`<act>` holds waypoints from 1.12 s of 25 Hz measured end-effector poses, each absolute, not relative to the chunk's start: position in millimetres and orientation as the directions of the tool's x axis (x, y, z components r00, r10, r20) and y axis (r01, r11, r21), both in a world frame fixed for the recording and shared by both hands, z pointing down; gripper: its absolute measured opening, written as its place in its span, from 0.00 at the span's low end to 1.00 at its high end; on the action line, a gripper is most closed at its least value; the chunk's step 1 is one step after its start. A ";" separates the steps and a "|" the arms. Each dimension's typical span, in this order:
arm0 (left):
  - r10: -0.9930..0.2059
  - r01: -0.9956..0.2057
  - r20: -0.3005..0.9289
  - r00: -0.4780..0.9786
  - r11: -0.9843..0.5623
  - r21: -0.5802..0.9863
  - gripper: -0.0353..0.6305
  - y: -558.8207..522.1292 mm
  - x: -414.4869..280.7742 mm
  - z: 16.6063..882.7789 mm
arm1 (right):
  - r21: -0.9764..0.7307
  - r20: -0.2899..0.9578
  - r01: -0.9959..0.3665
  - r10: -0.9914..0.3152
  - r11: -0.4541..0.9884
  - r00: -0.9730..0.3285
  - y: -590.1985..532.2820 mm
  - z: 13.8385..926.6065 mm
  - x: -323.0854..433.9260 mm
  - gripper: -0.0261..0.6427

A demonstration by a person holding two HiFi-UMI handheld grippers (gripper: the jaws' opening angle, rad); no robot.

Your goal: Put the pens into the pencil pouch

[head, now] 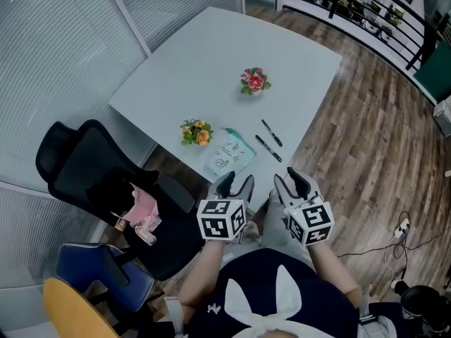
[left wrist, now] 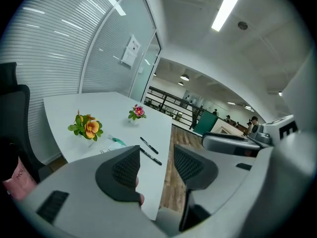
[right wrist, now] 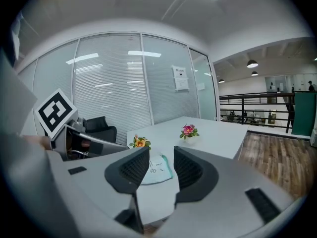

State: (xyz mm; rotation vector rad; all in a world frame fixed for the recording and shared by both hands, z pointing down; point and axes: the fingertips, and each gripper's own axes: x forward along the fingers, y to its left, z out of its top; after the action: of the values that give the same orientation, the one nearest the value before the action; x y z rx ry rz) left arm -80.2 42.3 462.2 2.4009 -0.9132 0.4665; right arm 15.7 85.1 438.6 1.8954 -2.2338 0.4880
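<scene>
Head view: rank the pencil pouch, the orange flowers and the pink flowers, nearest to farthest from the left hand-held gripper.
1. Pencil pouch: directly ahead, closest.
2. Orange flowers: further back, to the pouch's left.
3. Pink flowers: farthest back, toward the right.

pouch (right wrist: pixel 159 171) part-hidden behind right claw (right wrist: pixel 161 157) | pouch print unreadable | chair (left wrist: pixel 15 123) cut off at edge

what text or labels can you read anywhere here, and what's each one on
No text here is legible.
pencil pouch: dark printed marks, too small to read.
paper notice on the glass wall: lines of print, too blurred to read.
pink item on the black chair: print too small to read.
marker cubes: black-and-white square codes, no words.
</scene>
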 end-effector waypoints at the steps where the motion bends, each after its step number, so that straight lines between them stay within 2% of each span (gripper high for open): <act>1: -0.507 -0.691 0.487 0.711 -0.630 0.354 0.36 39.6 -78.4 463.6 | -0.140 0.340 -0.980 -0.923 0.139 -0.179 81.4 440.1 18.2 0.26; 17: -0.483 -0.748 0.573 0.662 -0.474 0.464 0.36 -31.5 -43.2 505.6 | -0.170 0.415 -0.957 -0.863 0.237 -0.288 3.2 470.2 57.3 0.25; 28: -0.451 -0.807 0.669 0.590 -0.351 0.476 0.36 -71.1 -22.4 554.6 | -0.184 0.449 -0.936 -0.821 0.301 -0.352 -42.3 486.3 73.7 0.25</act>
State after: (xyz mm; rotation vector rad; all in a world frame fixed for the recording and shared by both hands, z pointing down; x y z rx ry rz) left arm -22.4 -71.1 554.6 1.9964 -0.9997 0.5478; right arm 73.7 -42.3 486.3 1.5998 -2.3012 0.6094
